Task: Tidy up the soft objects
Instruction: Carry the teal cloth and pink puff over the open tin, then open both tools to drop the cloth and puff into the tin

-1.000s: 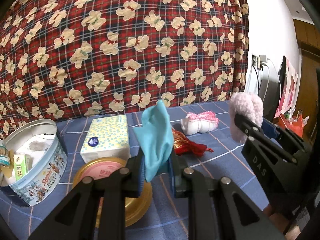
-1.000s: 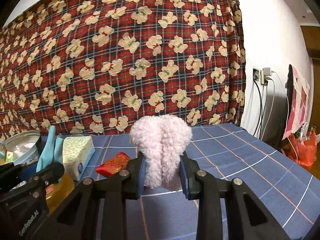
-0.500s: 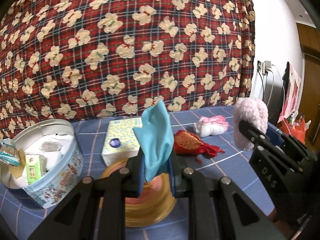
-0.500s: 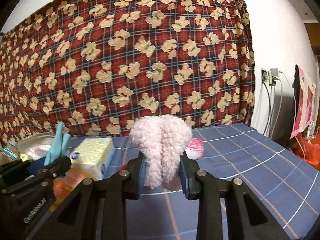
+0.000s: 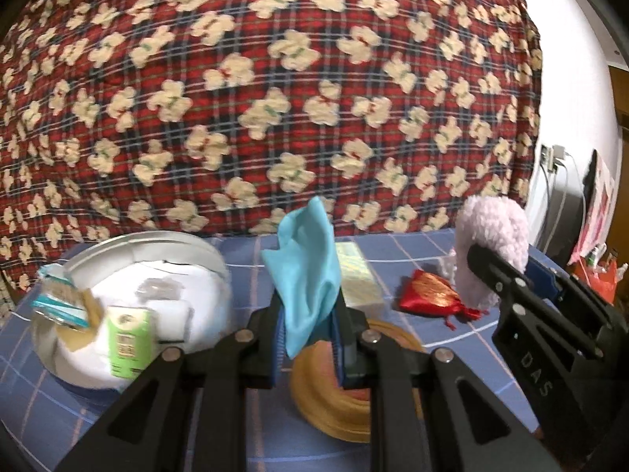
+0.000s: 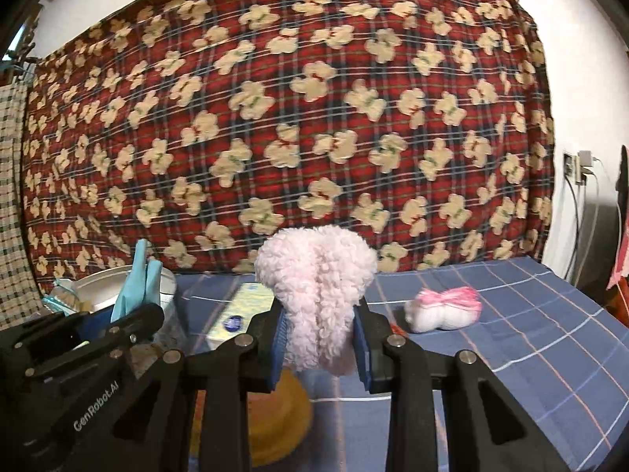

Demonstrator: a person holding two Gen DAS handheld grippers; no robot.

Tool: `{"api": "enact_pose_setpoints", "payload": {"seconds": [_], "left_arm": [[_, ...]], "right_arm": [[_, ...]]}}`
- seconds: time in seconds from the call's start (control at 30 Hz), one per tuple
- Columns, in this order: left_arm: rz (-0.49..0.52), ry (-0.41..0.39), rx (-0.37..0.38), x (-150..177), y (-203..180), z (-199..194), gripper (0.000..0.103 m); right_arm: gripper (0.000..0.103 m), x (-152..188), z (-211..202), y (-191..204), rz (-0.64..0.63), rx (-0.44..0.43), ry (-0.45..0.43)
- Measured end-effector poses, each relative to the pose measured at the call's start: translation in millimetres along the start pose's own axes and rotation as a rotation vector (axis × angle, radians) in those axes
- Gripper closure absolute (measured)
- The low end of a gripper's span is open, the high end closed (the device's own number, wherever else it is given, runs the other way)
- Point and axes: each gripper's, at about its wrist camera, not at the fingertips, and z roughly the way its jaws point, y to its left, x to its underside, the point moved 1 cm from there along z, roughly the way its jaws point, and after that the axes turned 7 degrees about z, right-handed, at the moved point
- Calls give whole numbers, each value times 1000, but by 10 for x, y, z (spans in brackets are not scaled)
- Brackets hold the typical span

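Note:
My left gripper [image 5: 308,348] is shut on a light blue cloth [image 5: 304,263] and holds it above the blue checked table, just right of the round white tin [image 5: 188,247]. My right gripper [image 6: 320,348] is shut on a fluffy pink item [image 6: 316,287], held up beside the left one; it shows in the left wrist view [image 5: 491,232] too. A red pouch [image 5: 428,297] and a pink and white knitted item [image 6: 442,310] lie on the table. The cloth also shows in the right wrist view [image 6: 135,287].
The tin holds a green carton [image 5: 127,338] and other packets. A yellow tissue pack [image 5: 357,279] and a gold lid [image 5: 342,401] lie below the grippers. A red teddy-print blanket [image 5: 275,98] stands behind. Cables and a socket [image 6: 582,169] are at right.
Both grippers have swung left with their loads still clamped. The tin has come closer to the left gripper's centre, and the pouch and knitted item have shifted right.

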Motion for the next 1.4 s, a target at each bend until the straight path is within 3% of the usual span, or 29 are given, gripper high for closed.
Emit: {"api": "enact_pose_setpoints", "payload": {"seconds": [0.57,0.9,1.4], "left_arm": [[-45,-8,-162,-44,955,-37,85],[-97,31,-249,-17,1477,54,85],[-146,114,-357,74,2113,177,85]], "right_arm": [[71,3,221,862,-37,-126,25],[71,-43,389,1380,-57,-198,41],[71,-41,925,1865,2,-249,183]]}}
